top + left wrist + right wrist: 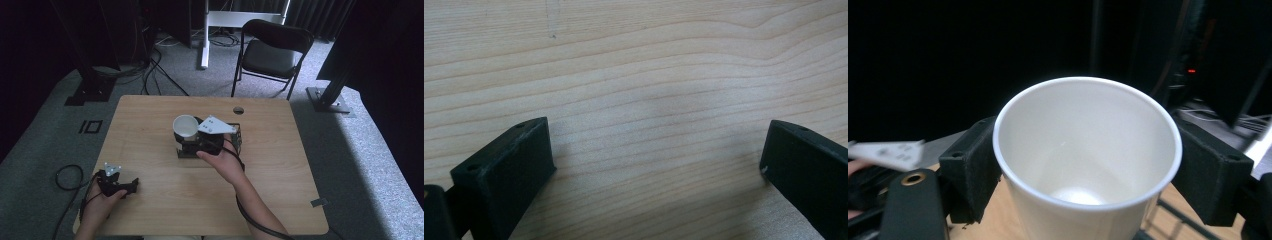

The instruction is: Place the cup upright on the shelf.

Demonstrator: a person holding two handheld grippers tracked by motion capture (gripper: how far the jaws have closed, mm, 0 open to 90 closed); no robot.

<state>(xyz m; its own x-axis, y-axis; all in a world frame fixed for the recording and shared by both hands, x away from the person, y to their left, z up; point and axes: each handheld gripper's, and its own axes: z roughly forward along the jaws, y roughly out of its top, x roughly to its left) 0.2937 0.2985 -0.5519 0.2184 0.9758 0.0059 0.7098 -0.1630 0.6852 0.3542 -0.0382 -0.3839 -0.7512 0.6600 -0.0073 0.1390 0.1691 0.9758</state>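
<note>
Dim room with dark curtains, grey carpet, a folding chair [270, 52] standing beyond the far edge of a light wood worktop [150, 205]. The right tongs [192, 134] are clamping a white paper cup [185, 127] near the worktop's middle, toward the far edge, jaws pressing both sides of the wall just under the rim; the cup [1087, 160] is looking empty and tilting toward the camera. A black wire rack [235, 137] is sitting just beside it. The left tongs [131, 186] are resting released, jaws wide apart over bare wood, by the near left corner. Risk: thin cup wall is likely crushing or slipping if squeeze is uneven; cup could be catching the rack while travelling.
</note>
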